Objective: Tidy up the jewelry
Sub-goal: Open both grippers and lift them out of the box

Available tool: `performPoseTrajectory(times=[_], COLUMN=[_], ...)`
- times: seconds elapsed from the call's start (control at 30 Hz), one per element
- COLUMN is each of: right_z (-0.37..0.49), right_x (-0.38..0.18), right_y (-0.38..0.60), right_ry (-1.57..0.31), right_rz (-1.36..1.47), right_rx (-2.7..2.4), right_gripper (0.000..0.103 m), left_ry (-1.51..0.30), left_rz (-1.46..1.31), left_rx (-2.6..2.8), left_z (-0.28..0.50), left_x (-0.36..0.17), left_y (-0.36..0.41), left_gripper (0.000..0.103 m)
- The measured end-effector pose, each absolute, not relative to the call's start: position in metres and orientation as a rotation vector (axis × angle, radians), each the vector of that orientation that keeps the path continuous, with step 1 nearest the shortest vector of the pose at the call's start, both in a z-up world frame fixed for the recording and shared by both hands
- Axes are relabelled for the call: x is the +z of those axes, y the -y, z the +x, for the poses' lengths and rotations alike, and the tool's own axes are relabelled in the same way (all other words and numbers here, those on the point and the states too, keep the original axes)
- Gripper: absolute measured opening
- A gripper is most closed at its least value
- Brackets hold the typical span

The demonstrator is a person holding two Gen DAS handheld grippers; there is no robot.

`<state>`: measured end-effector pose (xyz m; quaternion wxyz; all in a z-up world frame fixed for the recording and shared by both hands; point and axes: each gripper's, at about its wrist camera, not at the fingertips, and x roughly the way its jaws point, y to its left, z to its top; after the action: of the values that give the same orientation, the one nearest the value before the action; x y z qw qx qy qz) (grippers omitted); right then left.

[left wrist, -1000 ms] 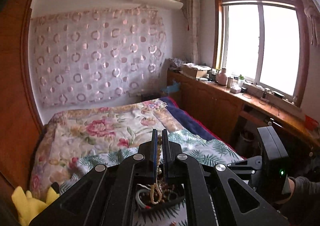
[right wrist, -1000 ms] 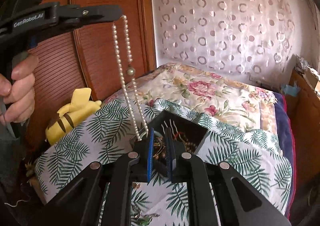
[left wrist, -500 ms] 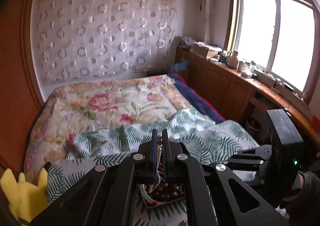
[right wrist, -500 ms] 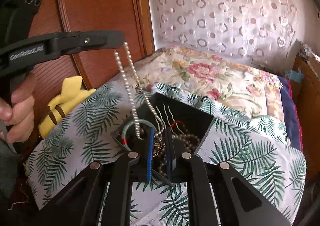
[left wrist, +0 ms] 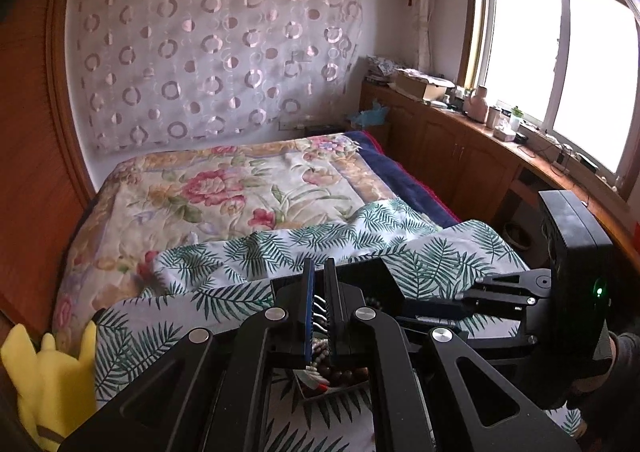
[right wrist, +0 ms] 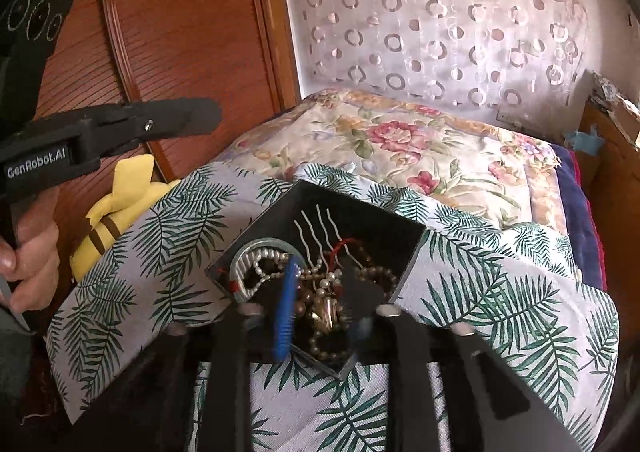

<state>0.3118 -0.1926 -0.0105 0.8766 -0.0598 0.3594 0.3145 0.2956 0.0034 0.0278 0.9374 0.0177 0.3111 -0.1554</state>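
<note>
A black square jewelry box (right wrist: 376, 218) sits on the fern-print cloth (right wrist: 500, 292) on the bed. It holds a pearl necklace (right wrist: 264, 262), brown bead strings, a grey-green bangle (right wrist: 244, 252) and wavy silver hairpins (right wrist: 316, 224). My left gripper (left wrist: 319, 284) hovers just above the box (left wrist: 380, 276), its jaws a narrow gap apart with nothing between them; seen from the right wrist view (right wrist: 200, 118) it is empty. My right gripper (right wrist: 320, 292) is blurred, spread wide over the near part of the box, holding nothing.
A yellow plush toy (right wrist: 116, 208) lies at the bed's left edge by the wooden wardrobe (right wrist: 160, 32). A floral quilt (left wrist: 240, 192) covers the far bed. A wooden cabinet (left wrist: 460, 156) with clutter runs under the window.
The pearl necklace hung from my left gripper before; it now lies in the box. Both grippers dropped lower toward the box. My right gripper opened wide.
</note>
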Motion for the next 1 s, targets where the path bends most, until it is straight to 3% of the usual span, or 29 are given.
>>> performPoseTrajectory(times=[0.27,0.43,0.87,1.0], right_z=[0.293,0.266,0.207,0.198], right_x=[0.000,-0.006,-0.061,-0.072], right_y=[0.207,0.225,0.243,0.242], right_ry=[-0.705,-0.709,-0.865,-0.893], right_rz=[-0.120,-0.118,-0.131,-0.120], right_rx=[0.633,0.629,0.624,0.633], right_gripper=[0.032,0.032,0.032,0.032], left_ry=[-0.623,-0.634,-0.737,-0.778], left_rz=[0.040,0.033,0.013,0.003], left_rx=[-0.307,-0.303,-0.303,-0.304], left_z=[0.284,0.266,0.217,0.212], left_x=[0.026,0.015,-0.047,-0.064], left_y=[-0.003,-0.008,-0.023,-0.024], left_gripper=[0.044,0.060,0.079,0.080])
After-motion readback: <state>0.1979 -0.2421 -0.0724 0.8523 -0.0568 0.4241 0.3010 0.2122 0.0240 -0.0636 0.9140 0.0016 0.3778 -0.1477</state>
